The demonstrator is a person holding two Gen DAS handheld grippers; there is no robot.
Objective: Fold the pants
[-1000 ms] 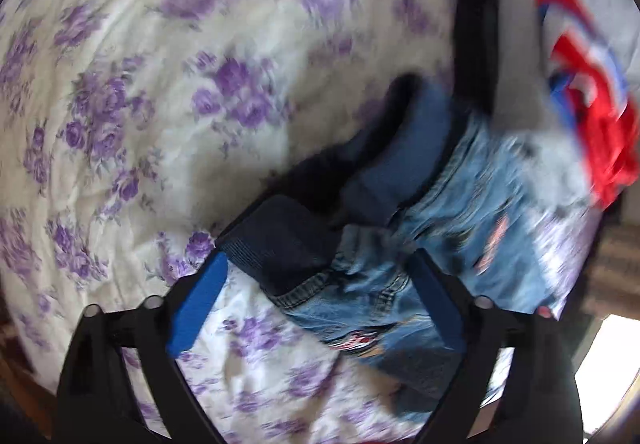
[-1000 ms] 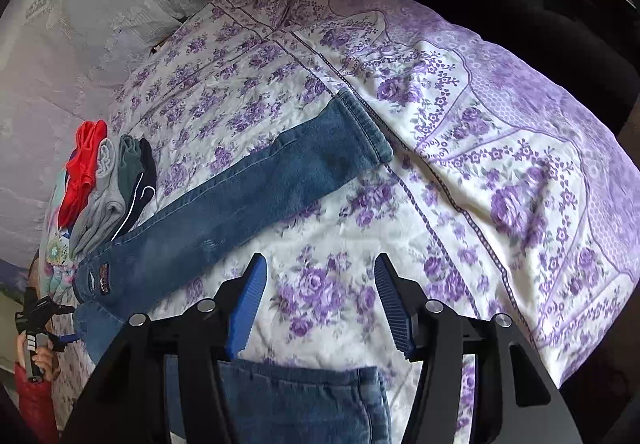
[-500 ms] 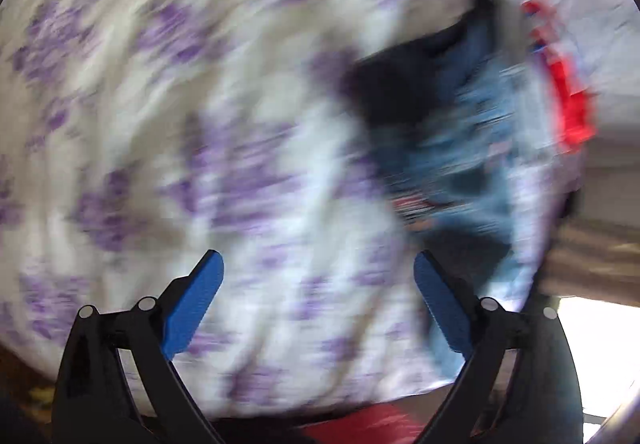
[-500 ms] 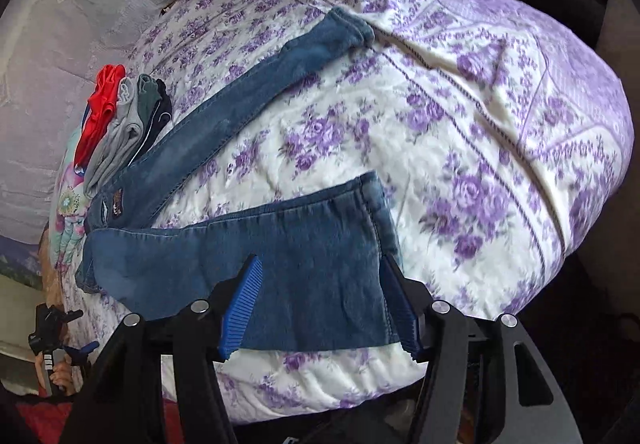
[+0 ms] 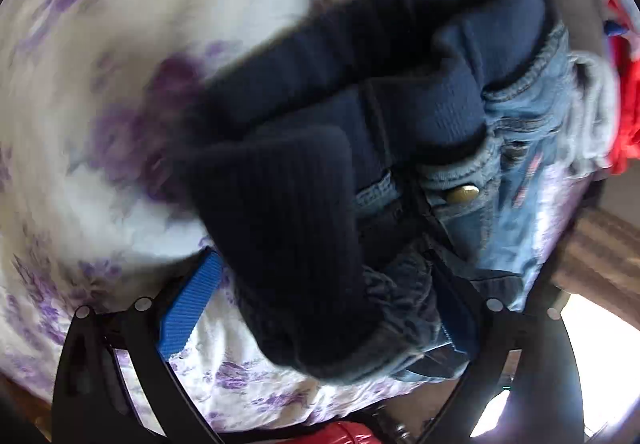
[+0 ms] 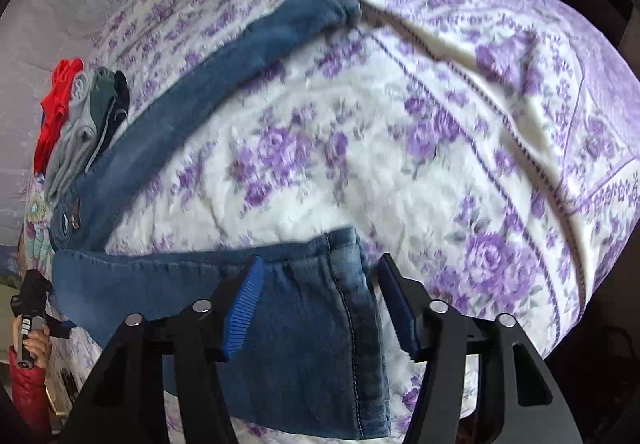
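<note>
Jeans (image 6: 168,131) lie spread on a bed covered with a white bedspread (image 6: 400,147) printed in purple flowers, their two legs fanning apart. One leg runs toward the far side; the other leg's hem (image 6: 328,308) lies at the near edge. The dark ribbed waistband (image 5: 280,219) is bunched up close under the left wrist camera, with a brass button (image 5: 462,193) showing beside it. The left gripper (image 5: 320,308) straddles the waistband, its jaws wide and closing, pads not visibly pressing. The right gripper (image 6: 320,308) hangs over the near hem, jaws closing with denim between them, not yet pinching. Folded clothes (image 6: 80,115) in red, grey and dark sit stacked just beside the waist.
</note>
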